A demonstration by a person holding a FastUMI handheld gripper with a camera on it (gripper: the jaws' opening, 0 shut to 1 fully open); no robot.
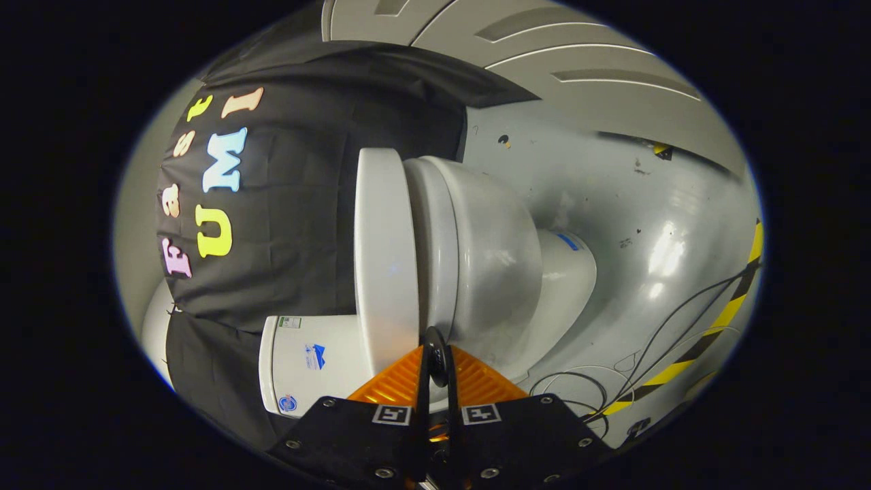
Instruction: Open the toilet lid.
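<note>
Just one toilet (pixel 476 258), one lid (pixel 384 252) down, gripper (pixel 435 361) pinched together beside its edge.

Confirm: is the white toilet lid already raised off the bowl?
No, the white toilet lid lies flat against the seat and bowl, just beyond the closed gripper.

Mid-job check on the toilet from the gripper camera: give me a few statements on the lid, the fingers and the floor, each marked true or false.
1. The toilet lid lies down on the bowl. True.
2. The hand-held gripper has its fingers spread wide around the lid. False: the fingers are closed together, their tips right by the lid's edge.
3. Cables lie on the floor near the toilet. True.
4. The tank is missing. False: it stands behind the lid, against the black cloth.
5. Yellow and black tape runs along the floor. True.
</note>
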